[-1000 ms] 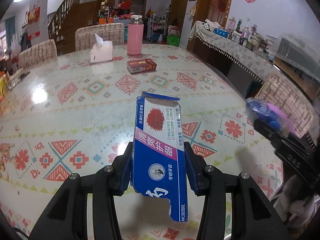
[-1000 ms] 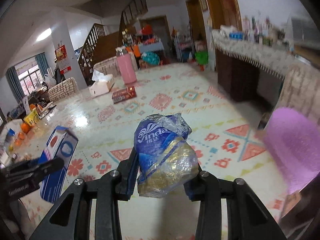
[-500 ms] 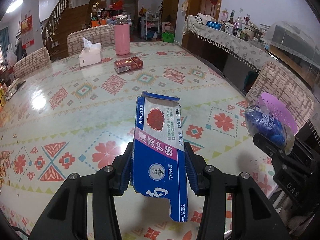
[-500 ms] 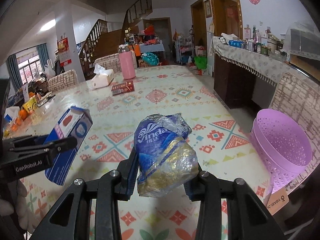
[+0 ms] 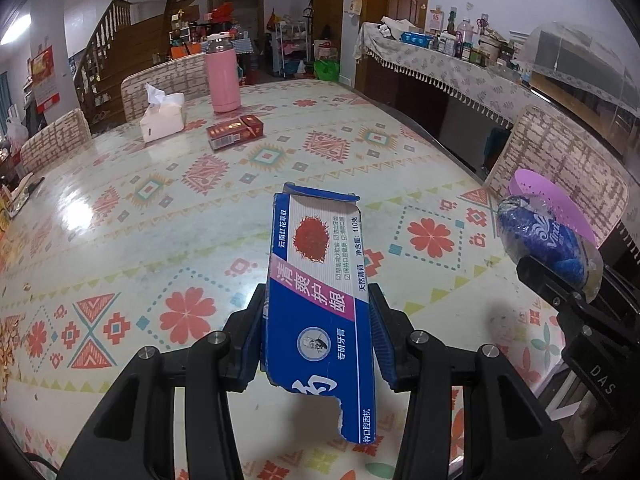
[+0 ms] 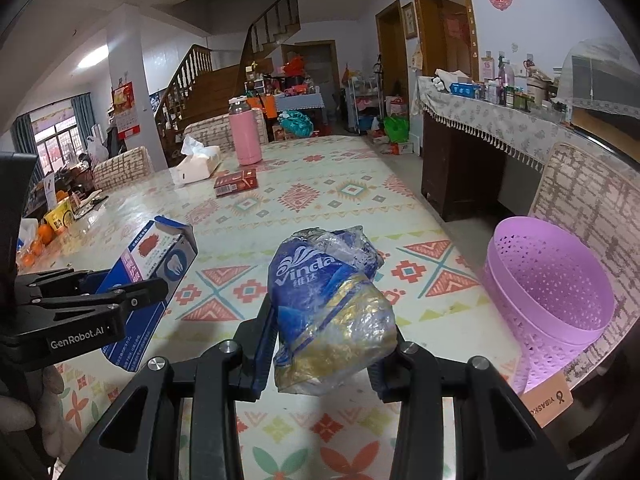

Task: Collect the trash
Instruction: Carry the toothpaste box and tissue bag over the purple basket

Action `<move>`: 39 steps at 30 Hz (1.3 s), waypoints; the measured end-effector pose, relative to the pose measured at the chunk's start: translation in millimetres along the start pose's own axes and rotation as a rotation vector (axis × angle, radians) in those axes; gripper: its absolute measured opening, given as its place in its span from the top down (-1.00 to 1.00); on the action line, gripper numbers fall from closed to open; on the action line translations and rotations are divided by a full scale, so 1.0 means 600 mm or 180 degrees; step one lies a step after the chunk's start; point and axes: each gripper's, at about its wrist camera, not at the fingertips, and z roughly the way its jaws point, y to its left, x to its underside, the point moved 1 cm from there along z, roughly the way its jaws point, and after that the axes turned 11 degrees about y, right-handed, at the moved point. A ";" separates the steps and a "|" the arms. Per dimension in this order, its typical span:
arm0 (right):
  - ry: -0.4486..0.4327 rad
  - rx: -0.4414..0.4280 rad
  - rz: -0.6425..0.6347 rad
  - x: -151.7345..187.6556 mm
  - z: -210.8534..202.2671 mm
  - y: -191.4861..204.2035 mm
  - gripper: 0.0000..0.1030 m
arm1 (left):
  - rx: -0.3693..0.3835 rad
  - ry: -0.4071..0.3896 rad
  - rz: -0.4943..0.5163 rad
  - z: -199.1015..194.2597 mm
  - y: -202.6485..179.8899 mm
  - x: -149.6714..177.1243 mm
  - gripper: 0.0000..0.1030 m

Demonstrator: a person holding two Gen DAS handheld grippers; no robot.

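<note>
My left gripper point(image 5: 318, 336) pinches a torn blue toothpaste box point(image 5: 320, 292) at frame center. My right gripper point(image 6: 326, 344) squeezes a crumpled Vinda wrapper point(image 6: 330, 312); the purple basket point(image 6: 548, 304) sits right of it.

Patterned table point(image 5: 132, 236) with pink flask point(image 5: 222, 78), tissue pack point(image 5: 162, 120), red box point(image 5: 235, 132), all well apart from purple basket point(image 6: 550, 300).

- toothpaste box point(image 5: 320, 304): deep blue, with a white panel, a red flower blob and a pink diagonal band
- Vinda wrapper point(image 6: 332, 312): blue plastic with white lettering, gold lower down
- basket point(image 6: 552, 300): lilac, little triangle cutouts all over
- tablecloth point(image 5: 160, 208): pale, with coral, teal and yellow geometric diamonds and flowers
- flask point(image 5: 222, 76): plain pink
- cigarette pack point(image 5: 235, 132): red with gold
- tissue pack point(image 5: 162, 118): white
</note>
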 end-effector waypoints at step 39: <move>-0.0103 0.0118 0.0266 0.064 -0.091 -0.081 0.17 | 0.0058 -0.0168 0.0285 -0.059 -0.104 0.036 0.10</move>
